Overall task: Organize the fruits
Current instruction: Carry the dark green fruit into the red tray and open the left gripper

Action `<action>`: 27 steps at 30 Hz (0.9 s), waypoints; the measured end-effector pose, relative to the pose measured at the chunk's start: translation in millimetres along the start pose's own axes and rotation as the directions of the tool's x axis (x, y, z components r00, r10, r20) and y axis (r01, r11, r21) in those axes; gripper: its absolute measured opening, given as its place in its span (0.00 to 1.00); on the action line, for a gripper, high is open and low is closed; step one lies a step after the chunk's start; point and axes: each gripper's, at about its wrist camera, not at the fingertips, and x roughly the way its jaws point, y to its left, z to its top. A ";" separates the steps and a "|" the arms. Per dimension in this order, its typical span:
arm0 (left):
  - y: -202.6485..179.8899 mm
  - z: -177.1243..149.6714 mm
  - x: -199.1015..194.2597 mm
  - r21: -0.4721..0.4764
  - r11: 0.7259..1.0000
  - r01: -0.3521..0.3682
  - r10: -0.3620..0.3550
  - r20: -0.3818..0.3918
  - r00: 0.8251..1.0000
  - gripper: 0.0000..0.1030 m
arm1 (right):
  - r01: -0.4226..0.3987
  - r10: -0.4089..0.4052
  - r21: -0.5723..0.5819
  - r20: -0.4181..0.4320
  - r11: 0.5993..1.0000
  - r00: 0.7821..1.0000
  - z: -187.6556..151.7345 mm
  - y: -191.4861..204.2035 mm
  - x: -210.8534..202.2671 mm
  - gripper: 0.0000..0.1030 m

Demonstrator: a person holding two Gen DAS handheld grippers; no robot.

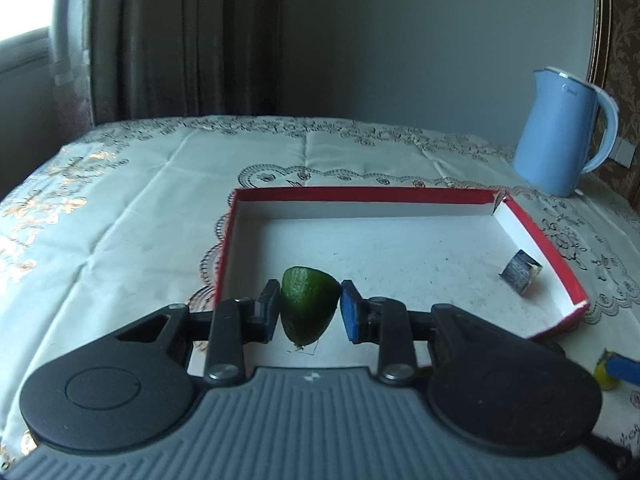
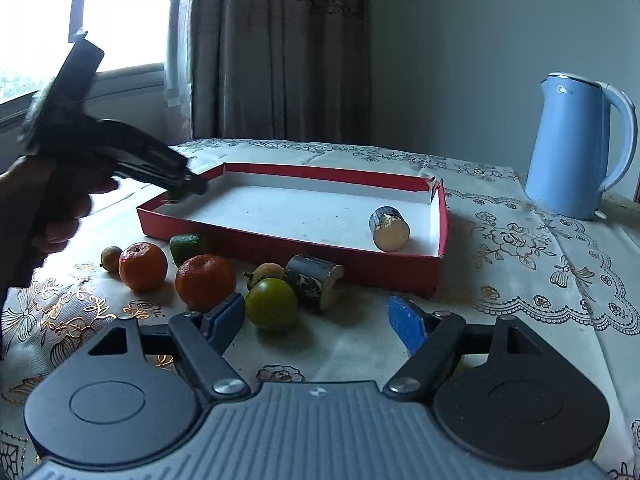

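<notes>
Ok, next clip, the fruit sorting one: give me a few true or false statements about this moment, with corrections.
1. The left gripper is shut on a dark green fruit. True.
2. The red tray is empty. False: one short cut cylinder piece lies in it near the right end.
3. The right gripper holds an orange. False: its jaws are open with nothing between them; both oranges sit on the tablecloth.
4. A light blue kettle stands beyond the tray's right end. True.
5. A yellow-green round fruit sits outside the tray. True.
</notes>
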 end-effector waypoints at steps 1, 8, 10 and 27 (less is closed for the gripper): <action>-1.5 2.0 6.8 -0.001 1.000 0.002 -0.002 -0.014 1.000 0.28 | -0.003 0.003 -0.004 0.000 1.000 1.000 0.0 0.6 0.0 0.76; -9.3 5.3 38.7 0.015 1.000 -0.021 0.022 -0.064 0.998 0.28 | -0.002 0.002 -0.010 -0.009 1.000 1.000 -0.5 1.5 1.3 0.76; -11.0 5.5 45.2 0.017 0.999 -0.032 0.033 -0.065 0.997 0.28 | -0.004 0.003 -0.012 -0.010 1.000 1.000 -0.8 1.7 1.5 0.76; -3.1 -7.4 -35.4 0.029 0.996 -0.087 0.083 0.112 0.990 0.79 | -0.003 0.003 -0.009 -0.023 1.000 1.000 -0.4 2.2 3.9 0.77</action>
